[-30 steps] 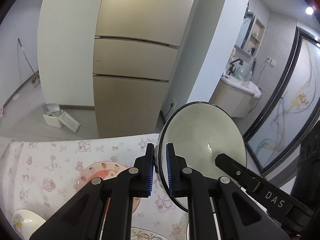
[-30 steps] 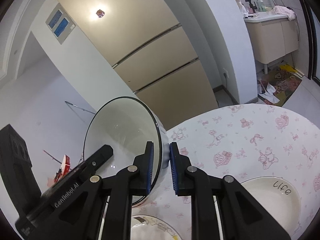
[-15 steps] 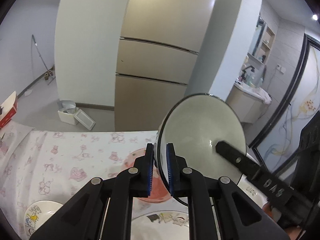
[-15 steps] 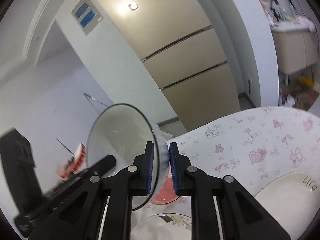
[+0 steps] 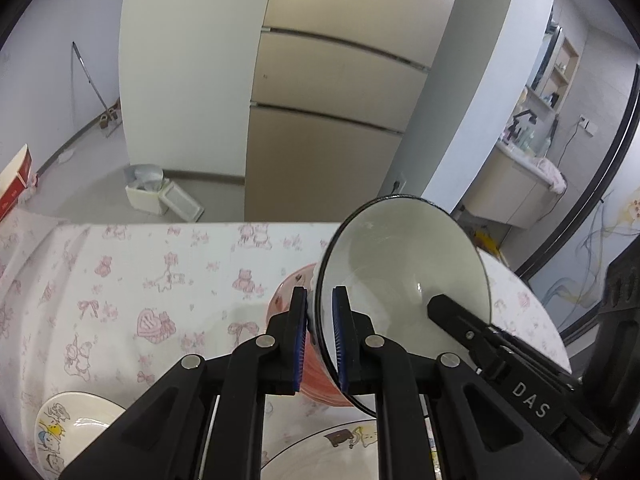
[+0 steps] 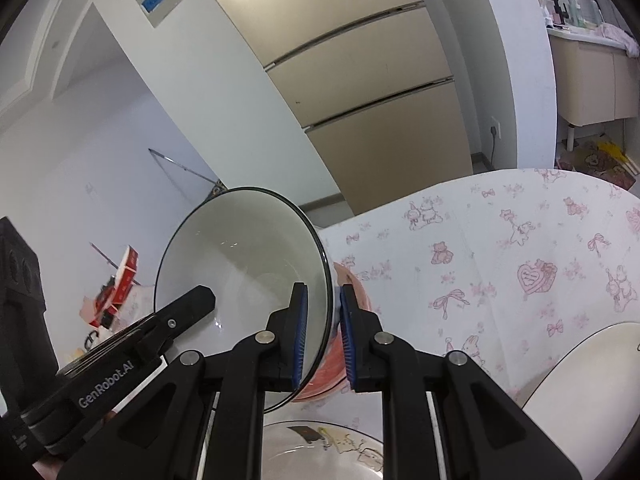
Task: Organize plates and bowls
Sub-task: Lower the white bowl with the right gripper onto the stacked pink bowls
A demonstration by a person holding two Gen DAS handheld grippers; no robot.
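beige fridge (image 5: pixel 320 128) behind pink-printed tablecloth (image 5: pixel 160 280)

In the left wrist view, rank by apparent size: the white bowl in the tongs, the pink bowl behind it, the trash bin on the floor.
1. White bowl, largest, though nearest the camera.
2. Pink bowl, mostly hidden, so unsure.
3. Trash bin, smallest, but far away.

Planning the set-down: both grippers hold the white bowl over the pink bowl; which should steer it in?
Probably neither alone: left gripper and right gripper each clamp opposite rims of the white bowl, tilted above the pink bowl.
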